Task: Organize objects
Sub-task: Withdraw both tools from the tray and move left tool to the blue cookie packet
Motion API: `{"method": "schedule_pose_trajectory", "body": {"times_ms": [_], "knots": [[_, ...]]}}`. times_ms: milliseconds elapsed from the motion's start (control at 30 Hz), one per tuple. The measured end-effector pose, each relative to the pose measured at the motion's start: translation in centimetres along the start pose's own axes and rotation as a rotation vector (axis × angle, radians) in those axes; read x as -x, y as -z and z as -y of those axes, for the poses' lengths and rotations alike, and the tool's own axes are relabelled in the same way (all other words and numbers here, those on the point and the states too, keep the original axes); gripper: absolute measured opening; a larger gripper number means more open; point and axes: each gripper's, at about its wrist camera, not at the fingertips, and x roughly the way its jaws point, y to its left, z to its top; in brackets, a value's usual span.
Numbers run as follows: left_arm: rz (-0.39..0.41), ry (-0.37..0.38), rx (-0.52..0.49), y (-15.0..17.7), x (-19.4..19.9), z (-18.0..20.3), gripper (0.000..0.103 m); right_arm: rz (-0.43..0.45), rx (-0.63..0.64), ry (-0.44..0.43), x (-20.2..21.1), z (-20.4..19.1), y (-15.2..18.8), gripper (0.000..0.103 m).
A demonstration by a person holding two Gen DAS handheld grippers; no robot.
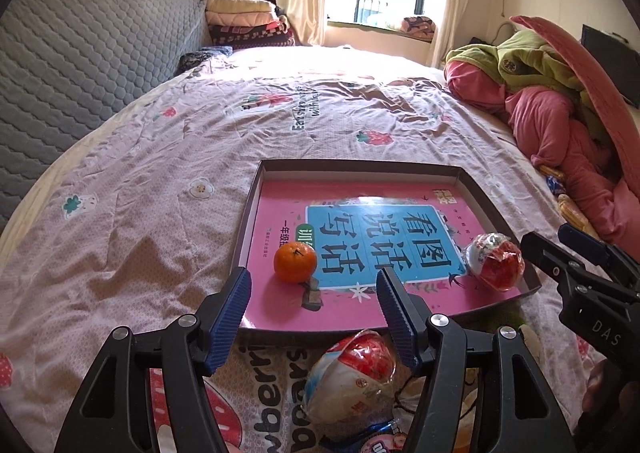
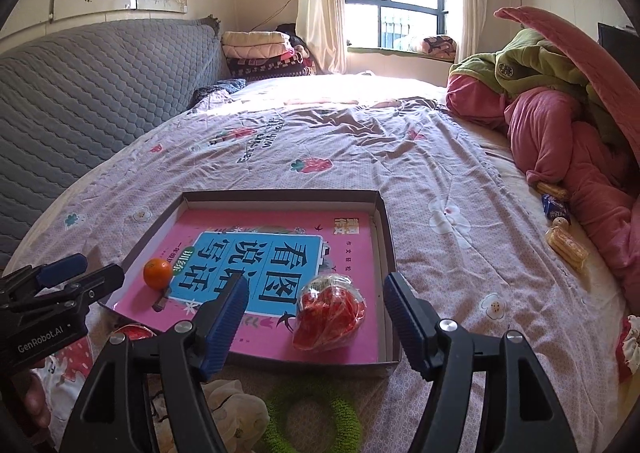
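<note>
Tray [image 1: 256, 213] sits flat on my bedspread [image 1: 140, 213], a shallow brown box lid with a pink book [image 1: 280, 305] lying inside it and filling most of the floor. An orange [image 1: 295, 263] rests on the book near the tray's left front part. A wrapped snack [image 1: 498, 261], clear film over something red, lies on the book in the right front corner, close to the tray wall.

My left tongs [image 1: 314, 305] hang over the tray's front edge with the blue pads apart and nothing between them; the orange lies just past the left pad. Below them, outside the tray, a second wrapped snack [image 1: 352, 377] lies on the bedspread.

My right tongs [image 2: 316, 307] also stand apart, empty, above the tray's right front corner. The wrapped snack in the tray shows between the pads in that view but lies on the book, untouched. A green ring [image 2: 312, 417] lies on the bedspread just in front of the tray, with a pale crumpled thing [image 2: 232, 405] beside it.

Small packets [image 2: 564, 245] lie well off to the right by a pink quilt [image 2: 560, 125].
</note>
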Motion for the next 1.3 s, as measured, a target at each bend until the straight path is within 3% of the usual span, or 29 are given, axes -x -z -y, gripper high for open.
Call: {"method": "schedule_pose_trajectory", "body": {"times_ms": [733,1000,1300], "knots": [[-0.03,-0.005,-0.018,4.6,2.6,0.7,0.067,0.041,0.033,-0.024,3.5,0.8,1.6,0.069],[-0.059,-0.025,-0.099,6.9,3.5,1.6,0.067,0.03,0.078,-0.01,4.5,0.7,3.5,0.07],[-0.084,0.011,-0.151,8.7,4.5,3.4,0.067,0.011,0.094,0.011,5.0,1.4,5.2,0.07]]}}
